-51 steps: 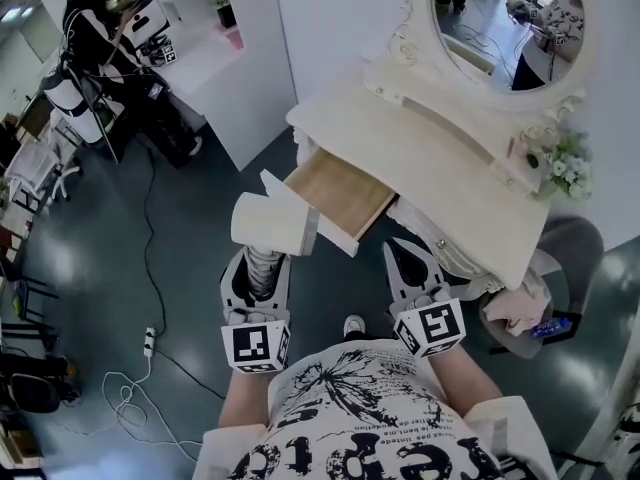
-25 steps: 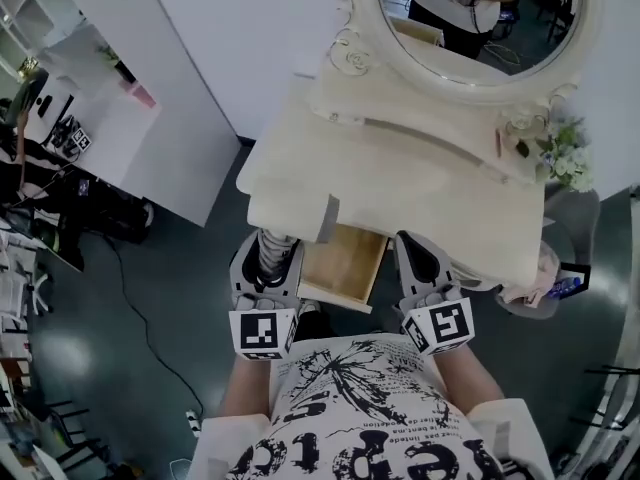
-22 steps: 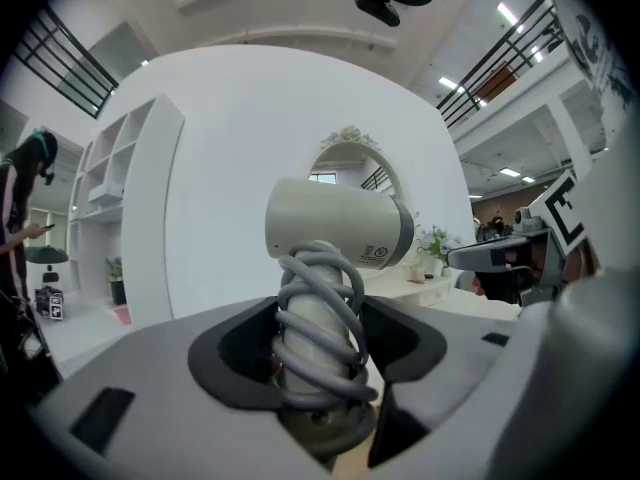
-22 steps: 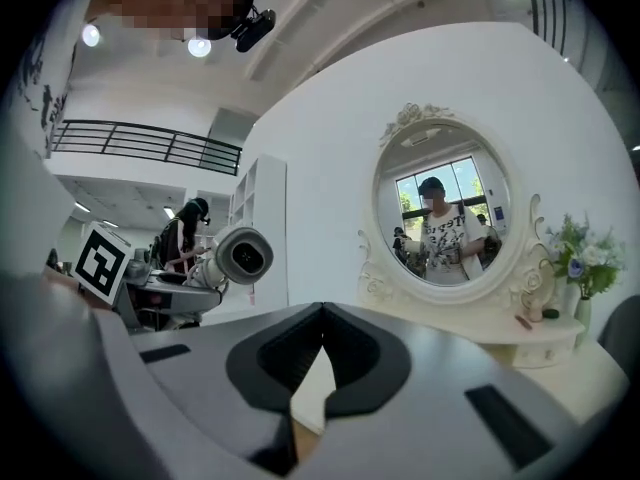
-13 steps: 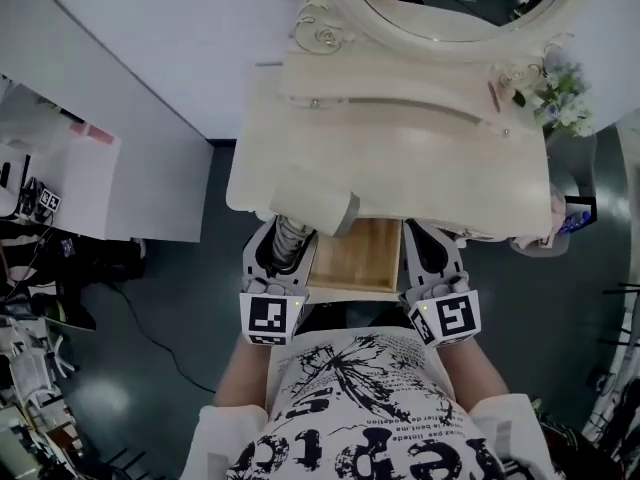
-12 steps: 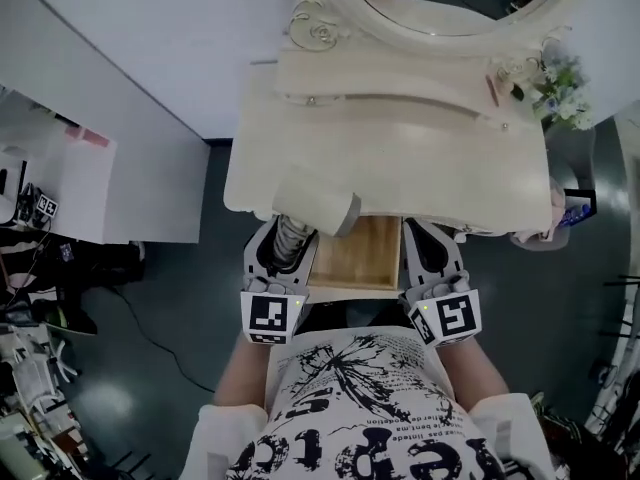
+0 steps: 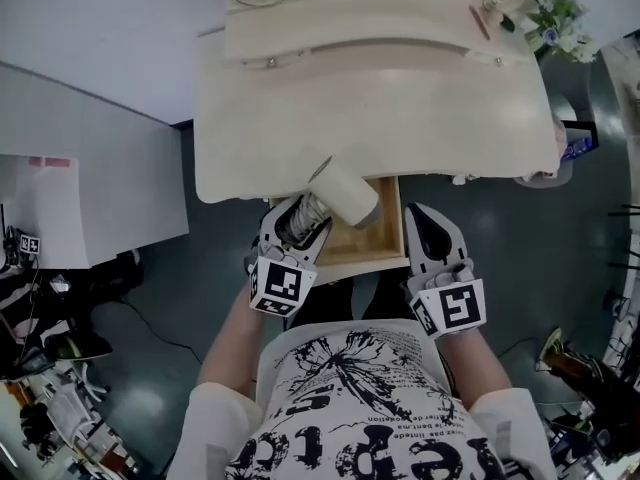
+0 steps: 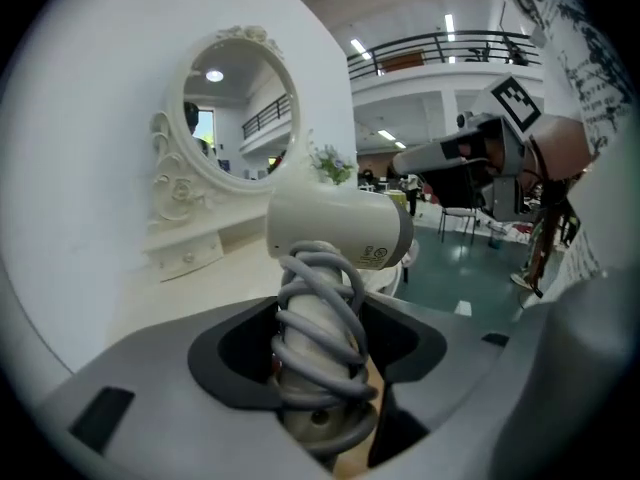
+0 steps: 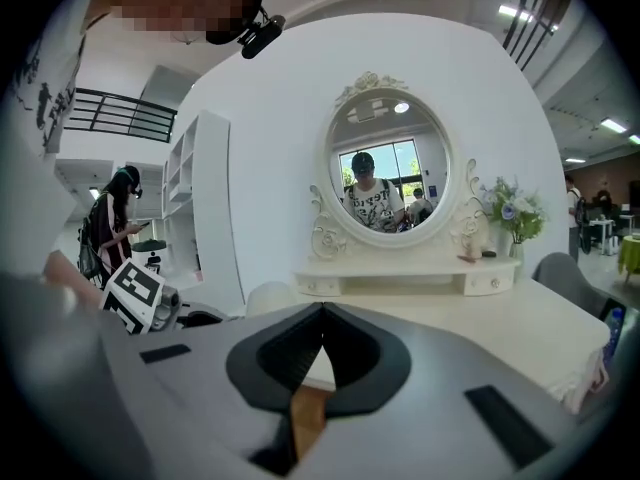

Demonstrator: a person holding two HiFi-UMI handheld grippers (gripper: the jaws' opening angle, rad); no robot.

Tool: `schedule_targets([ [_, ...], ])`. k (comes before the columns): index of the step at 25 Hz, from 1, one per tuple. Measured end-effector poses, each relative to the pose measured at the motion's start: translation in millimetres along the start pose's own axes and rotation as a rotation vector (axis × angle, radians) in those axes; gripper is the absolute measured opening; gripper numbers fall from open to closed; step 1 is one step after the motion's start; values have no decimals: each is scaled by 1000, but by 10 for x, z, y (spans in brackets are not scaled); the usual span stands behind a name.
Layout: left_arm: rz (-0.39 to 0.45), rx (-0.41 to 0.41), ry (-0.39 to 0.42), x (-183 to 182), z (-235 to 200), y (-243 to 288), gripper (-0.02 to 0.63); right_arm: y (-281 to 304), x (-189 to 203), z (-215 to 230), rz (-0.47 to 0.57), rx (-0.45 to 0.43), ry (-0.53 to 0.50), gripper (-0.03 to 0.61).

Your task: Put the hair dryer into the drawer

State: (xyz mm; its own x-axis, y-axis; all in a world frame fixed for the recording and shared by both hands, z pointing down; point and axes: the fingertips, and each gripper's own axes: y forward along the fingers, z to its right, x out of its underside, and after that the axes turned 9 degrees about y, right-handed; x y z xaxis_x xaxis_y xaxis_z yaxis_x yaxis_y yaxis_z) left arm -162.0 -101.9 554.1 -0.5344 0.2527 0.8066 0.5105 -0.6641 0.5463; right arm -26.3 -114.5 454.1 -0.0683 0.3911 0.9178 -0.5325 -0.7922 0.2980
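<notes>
The hair dryer (image 7: 343, 190) is white, with a grey cord wound round its handle. My left gripper (image 7: 296, 224) is shut on that handle, and the barrel hangs over the left part of the open wooden drawer (image 7: 380, 236). In the left gripper view the hair dryer (image 8: 340, 226) stands upright between the jaws of the left gripper (image 8: 318, 320), barrel pointing right. My right gripper (image 7: 421, 218) hovers at the drawer's right side, shut and holding nothing. In its own view the right gripper (image 9: 322, 313) has its tips together, with drawer wood showing below them.
The cream dressing table (image 7: 380, 108) carries a raised shelf with small drawers, an oval mirror (image 9: 385, 173) and flowers (image 7: 555, 8). A white cabinet (image 7: 80, 188) stands to the left. A chair with cloth on it (image 7: 565, 148) is at the right. The floor is dark, with cables at the left.
Both grippers have sunk toward the drawer. The left one has tipped forward, carrying the dryer's barrel from beside the table's front edge to over the drawer. The head view has shifted over the table.
</notes>
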Motion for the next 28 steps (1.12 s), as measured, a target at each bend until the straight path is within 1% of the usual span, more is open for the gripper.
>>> schedule_targets([
  [3,-56,117,71,207,244,200,262,3,163,70,-20,20,14,17],
  [6,-131,249,143,418,488,405,262,7,283,147,-35,35,56,17],
  [8,-176,320,186,534,608,530,262,17,343,187,-40,41,73,17],
  [10,-205,377,212,630,699,646,262,37,410,222,-44,47,74,17],
  [14,-257,467,237,824,844,827,262,74,537,289,-51,68,72,17],
  [18,-328,554,265,1054,981,960,262,89,601,356,-50,93,55,17],
  [24,-424,677,362,1373,1200,1103,262,91,670,450,-54,111,47,17],
  [26,-434,703,368,1429,1247,1148,262,89,682,486,-58,121,44,17],
  [28,-424,702,344,1424,1264,1191,262,77,687,505,-64,124,40,17],
])
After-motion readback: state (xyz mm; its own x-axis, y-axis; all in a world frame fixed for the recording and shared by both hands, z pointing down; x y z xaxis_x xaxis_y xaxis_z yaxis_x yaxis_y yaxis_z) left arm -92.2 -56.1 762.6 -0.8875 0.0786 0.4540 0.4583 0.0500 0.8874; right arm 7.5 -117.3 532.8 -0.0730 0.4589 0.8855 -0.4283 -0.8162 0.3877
